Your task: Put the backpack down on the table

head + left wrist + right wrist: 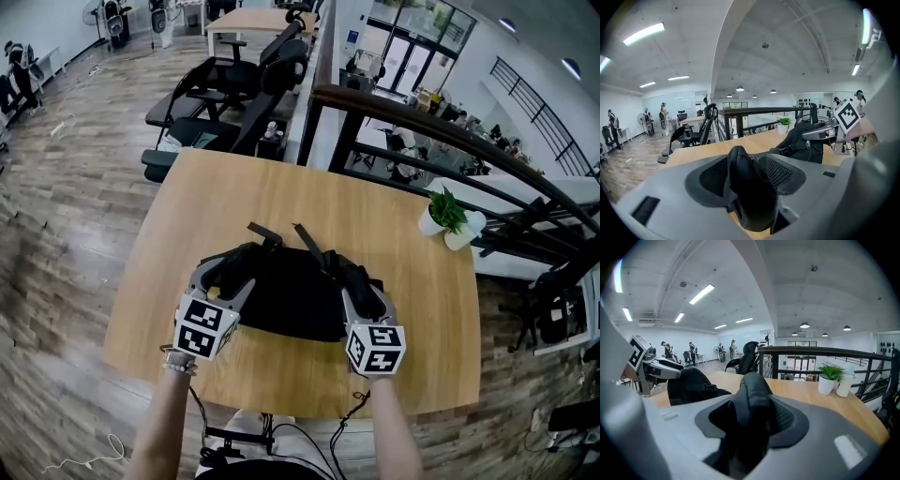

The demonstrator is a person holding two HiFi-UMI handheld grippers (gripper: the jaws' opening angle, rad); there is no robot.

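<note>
The black backpack (291, 291) lies on the wooden table (281, 187) near its front edge, straps trailing toward the table's middle. My left gripper (225, 272) is at the pack's left shoulder strap (745, 183). The strap stands between the jaws, which are spread wide, and the mesh pad (780, 171) shows free beside it. My right gripper (361, 281) sits at the right strap (752, 394) in the same way, jaws spread with the padded strap between them. Each gripper view shows the pack's body (806, 143) (691, 385) resting on the wood, with the other gripper beside it.
A potted plant (448, 216) and a white bottle (844, 380) stand at the table's far right corner. A dark railing (422, 122) runs behind the table. Black office chairs (234, 84) stand past the far left edge.
</note>
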